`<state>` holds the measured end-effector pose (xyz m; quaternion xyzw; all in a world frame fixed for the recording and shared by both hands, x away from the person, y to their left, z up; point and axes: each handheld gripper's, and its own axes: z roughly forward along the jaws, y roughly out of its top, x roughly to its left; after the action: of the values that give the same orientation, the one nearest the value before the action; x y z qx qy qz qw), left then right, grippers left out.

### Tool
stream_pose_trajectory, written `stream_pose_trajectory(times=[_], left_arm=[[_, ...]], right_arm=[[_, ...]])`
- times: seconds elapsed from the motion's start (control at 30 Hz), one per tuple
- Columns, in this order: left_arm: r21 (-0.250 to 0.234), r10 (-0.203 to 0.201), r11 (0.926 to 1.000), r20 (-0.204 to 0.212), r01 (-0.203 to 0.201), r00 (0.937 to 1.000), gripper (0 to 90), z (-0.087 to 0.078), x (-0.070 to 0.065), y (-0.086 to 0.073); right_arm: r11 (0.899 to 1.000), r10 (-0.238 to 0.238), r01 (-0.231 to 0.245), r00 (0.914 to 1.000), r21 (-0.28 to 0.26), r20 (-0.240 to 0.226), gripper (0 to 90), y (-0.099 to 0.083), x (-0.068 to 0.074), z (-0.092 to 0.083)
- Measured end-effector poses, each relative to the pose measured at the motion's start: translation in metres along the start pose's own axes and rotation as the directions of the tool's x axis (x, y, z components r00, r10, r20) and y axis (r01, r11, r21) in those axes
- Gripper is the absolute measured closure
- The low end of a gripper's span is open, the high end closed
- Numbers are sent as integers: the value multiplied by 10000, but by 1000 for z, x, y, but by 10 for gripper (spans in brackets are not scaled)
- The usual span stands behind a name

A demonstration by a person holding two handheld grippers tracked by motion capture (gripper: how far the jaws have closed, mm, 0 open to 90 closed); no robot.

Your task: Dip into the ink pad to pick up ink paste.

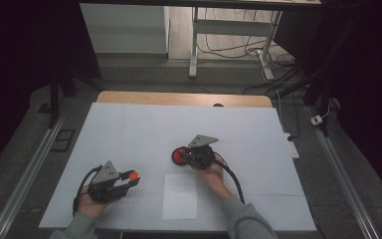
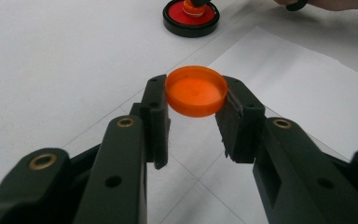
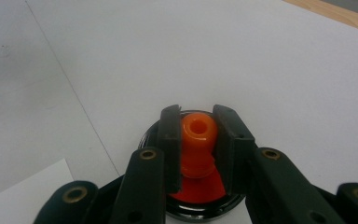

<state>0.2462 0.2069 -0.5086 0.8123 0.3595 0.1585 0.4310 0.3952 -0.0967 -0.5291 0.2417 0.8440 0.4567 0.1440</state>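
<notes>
1. Cap (image 2: 196,91), orange and round, sits clamped between the two black jaws of the left claw (image 2: 196,109); the left gripper view shows its shallow top face and that it is held clear of the desk (image 2: 51,60).
2. The high view shows the same cap (image 1: 133,175) as a small orange dot at the tip of the left claw (image 1: 132,178), near the front left of the desk (image 1: 129,129), with the hand (image 1: 90,204) under the claw's body.
3. The right gripper view shows what the high view cannot: the right claw (image 3: 198,140) is clamped on an orange nozzle (image 3: 197,140) with a hole in its top, standing upright on a red disc (image 3: 200,189) in a black ring.
4. In the high view that red disc (image 1: 179,156) lies near the middle of the desk, half covered by the right claw (image 1: 191,155).
5. The left gripper view catches the red disc (image 2: 191,18) farther off, with the nozzle (image 2: 192,7) on it.
6. A white sheet of paper (image 1: 180,196) lies flat between the two hands; the left gripper view shows it (image 2: 298,88) just past the cap.
7. Beyond the desk stand a table frame (image 1: 194,45) and loose cables (image 1: 229,50) on the floor.
</notes>
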Motion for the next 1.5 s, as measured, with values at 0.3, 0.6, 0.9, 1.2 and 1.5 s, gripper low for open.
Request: stream_pose_trajectory(times=[0.3,0.6,0.9,1.2,1.5], left_arm=[[-3,7,10000,-13,-7,10000,649,0,-1,0],[-17,-16,10000,-57,16,10000,649,0,0,0],[-48,-14,10000,-103,13,9999,649,-1,0,0],[-127,-101,9999,-197,99,9998,649,-3,4,0],[-116,-90,9999,-191,88,9998,649,-2,4,-1]], right_arm=[[9999,39,-40,10000,-165,-36,728,-2,0,0],[9998,41,-41,10000,-171,19,728,-3,0,-1],[9993,242,-243,9997,-276,-27,726,-3,0,0],[9954,422,-441,9988,-850,-244,723,10,-5,-12],[9951,580,-609,9976,-783,-378,722,11,-3,-15]])
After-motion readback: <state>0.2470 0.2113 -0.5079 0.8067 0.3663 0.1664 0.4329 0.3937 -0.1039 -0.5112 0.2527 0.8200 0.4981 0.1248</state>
